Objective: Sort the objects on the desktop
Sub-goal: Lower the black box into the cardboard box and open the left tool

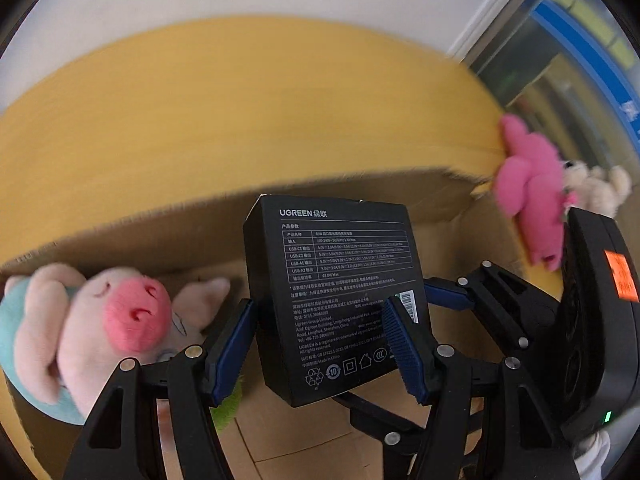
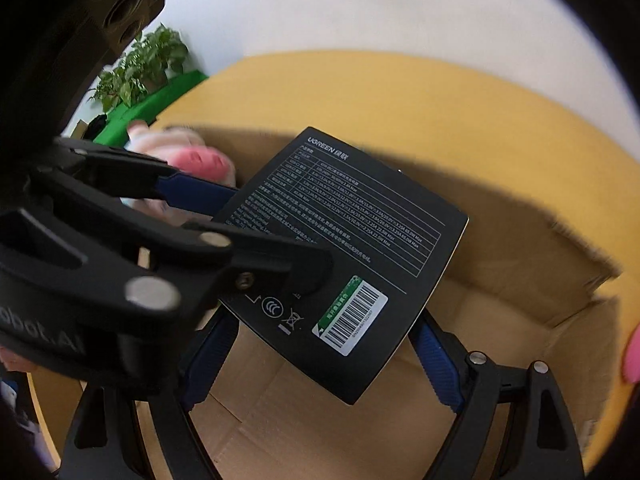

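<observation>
Black UGREEN charger box (image 1: 336, 296), clamped by both the left gripper (image 1: 320, 344) and right gripper (image 2: 320, 360), hangs over the cardboard box (image 2: 520, 320); lower it level before letting go.

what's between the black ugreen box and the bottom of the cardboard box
Nothing visible. The black UGREEN box, held by the left gripper and right gripper, hangs over bare floor of the open brown cardboard box. The pink plush pig lies off to one side.
</observation>
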Motion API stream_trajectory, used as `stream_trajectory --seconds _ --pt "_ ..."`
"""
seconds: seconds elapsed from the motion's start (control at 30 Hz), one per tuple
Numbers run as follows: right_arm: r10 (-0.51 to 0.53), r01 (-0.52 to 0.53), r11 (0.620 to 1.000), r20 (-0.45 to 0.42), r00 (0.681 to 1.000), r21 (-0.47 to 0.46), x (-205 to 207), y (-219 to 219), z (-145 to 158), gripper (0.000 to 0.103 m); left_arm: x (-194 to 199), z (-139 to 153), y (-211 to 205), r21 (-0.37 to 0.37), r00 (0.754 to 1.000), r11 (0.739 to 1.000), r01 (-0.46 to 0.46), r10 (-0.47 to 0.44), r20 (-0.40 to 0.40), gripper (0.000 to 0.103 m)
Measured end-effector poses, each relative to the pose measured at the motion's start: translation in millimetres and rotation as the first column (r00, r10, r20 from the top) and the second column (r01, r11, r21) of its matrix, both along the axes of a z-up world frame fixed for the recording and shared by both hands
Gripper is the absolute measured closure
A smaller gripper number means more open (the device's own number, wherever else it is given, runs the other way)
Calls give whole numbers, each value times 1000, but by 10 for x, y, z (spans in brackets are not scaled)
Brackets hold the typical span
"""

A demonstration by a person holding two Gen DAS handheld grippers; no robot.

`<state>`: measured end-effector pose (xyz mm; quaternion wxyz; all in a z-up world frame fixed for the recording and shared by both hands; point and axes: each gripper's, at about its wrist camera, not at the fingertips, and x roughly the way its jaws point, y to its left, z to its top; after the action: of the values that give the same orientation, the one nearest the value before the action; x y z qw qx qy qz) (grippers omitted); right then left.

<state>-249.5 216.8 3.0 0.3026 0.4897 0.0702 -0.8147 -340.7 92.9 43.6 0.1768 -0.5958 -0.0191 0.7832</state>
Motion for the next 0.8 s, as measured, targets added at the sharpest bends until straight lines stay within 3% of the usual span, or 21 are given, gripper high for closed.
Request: stream_trajectory --seconds 0.17,0.27,0.33,0.4,0.47,0.5,0.57,0.63,0.67,0.73,0.8 --pt "-45 45 999 49 998 -15 -95 -9 -48 18 34 -70 61 -45 1000 999 6 -6 7 42" --pt "-110 110 994 58 992 12 -152 91 44 18 136 59 73 -13 1000 1000 17 -17 -14 42" --pt "-131 130 991 21 991 22 20 195 204 17 310 299 11 12 996 1000 29 -28 -85 41" --pt "-168 169 986 -22 985 -1 175 288 389 17 593 630 -76 17 978 999 36 -32 -205 40" --pt "-230 228 973 -69 971 -34 423 421 591 17 987 980 -255 37 946 999 30 -17 -324 39" --pt "-266 262 964 -99 959 -47 611 492 707 17 1209 1163 -344 48 924 999 23 -3 -382 33" --pt "-315 309 949 -177 932 -60 992 454 921 16 1676 1486 -469 49 865 999 -3 27 -501 19" --pt "-321 318 946 -271 907 -57 1366 229 1077 16 2225 1748 -592 30 781 998 -48 56 -622 1" --pt "-320 319 946 -319 892 -56 1563 179 1140 15 2500 1846 -681 22 735 997 -69 66 -675 0" --pt "-339 346 936 -403 850 -56 1983 42 1224 13 2882 1934 -783 18 678 996 -91 75 -732 0" --pt "-358 365 929 -426 831 -68 2291 44 1263 13 3201 1906 -833 11 652 992 -129 93 -752 0"
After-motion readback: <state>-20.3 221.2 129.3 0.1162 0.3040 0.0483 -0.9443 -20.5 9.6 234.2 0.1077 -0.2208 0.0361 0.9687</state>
